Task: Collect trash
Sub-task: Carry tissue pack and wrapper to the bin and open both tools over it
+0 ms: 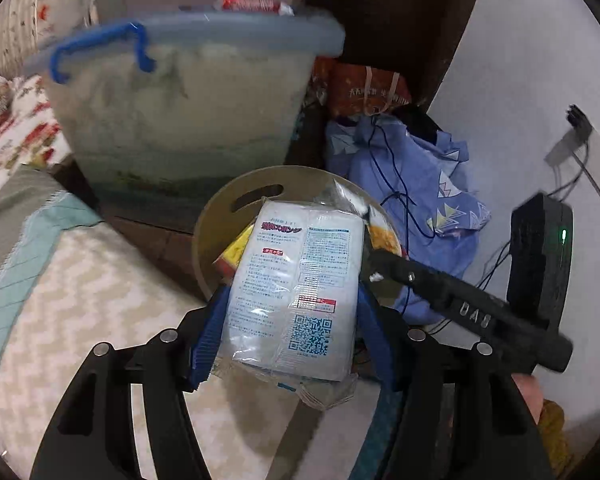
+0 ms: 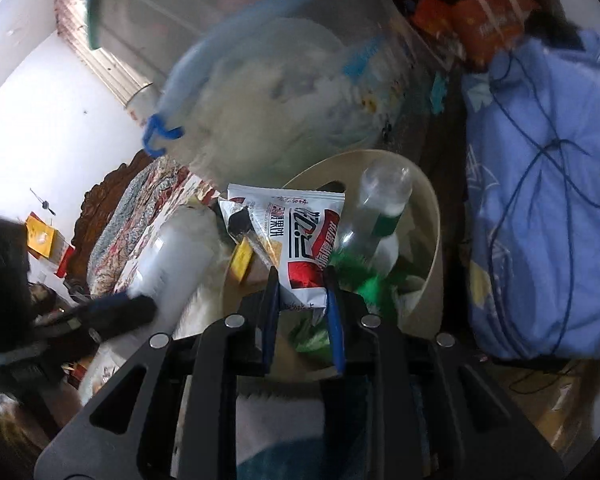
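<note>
Over the round beige plastic waste bin (image 1: 220, 216), the left gripper (image 1: 288, 320) is pinching a white sponge pack in clear printed wrap (image 1: 296, 280) between its blue pads, while the right gripper (image 2: 302, 292) is clamping a white-and-red snack wrapper (image 2: 300, 240) above the same bin. Judging by the clear plastic bottle (image 2: 374, 208) and green scraps already lying inside, collection is seeming well underway, with both held pieces waiting to be dropped.

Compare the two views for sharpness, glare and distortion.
Left wrist: fairly sharp, the packet print readable with slight glare on its wrap, fisheye bending the edges. Right wrist: motion-blurred, worst on the tub, and the white wall is blown out.
</note>
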A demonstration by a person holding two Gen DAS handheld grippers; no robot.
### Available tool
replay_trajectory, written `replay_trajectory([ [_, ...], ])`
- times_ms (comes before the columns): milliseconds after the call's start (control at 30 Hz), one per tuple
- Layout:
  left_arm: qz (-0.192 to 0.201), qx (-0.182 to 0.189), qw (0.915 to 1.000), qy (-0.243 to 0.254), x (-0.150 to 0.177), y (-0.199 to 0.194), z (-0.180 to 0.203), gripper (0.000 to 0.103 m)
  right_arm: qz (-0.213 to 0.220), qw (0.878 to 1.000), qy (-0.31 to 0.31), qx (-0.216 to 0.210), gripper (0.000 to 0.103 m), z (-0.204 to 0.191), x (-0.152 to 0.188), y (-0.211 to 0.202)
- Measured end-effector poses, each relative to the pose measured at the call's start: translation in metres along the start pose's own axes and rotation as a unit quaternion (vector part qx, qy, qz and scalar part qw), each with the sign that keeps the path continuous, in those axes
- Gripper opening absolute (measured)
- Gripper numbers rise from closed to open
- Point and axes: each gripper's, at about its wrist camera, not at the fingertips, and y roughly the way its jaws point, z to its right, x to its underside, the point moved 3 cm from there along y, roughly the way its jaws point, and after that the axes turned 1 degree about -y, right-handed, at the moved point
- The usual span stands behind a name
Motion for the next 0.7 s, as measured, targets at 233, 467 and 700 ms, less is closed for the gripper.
replay_trajectory([
  [233,0.005,-0.029,0.9994,-0.018,-0.027,0.041,-0.009,0.081,0.006,1.0,0.005,0.017,0.061,0.016,-0.02,0.012],
  [467,0.021,-0.017,0.9977,-0.062,-0.019,0.013,-0.035,0.089,0.078,0.996,-0.024,0.035,0.061,0.002,-0.014,-0.02],
  [700,0.026,0.019,0.9961,-0.082,0.022,-0.042,-0.044,0.088,0.073,0.997,-0.005,0.023,0.061,-0.009,0.0,-0.029],
])
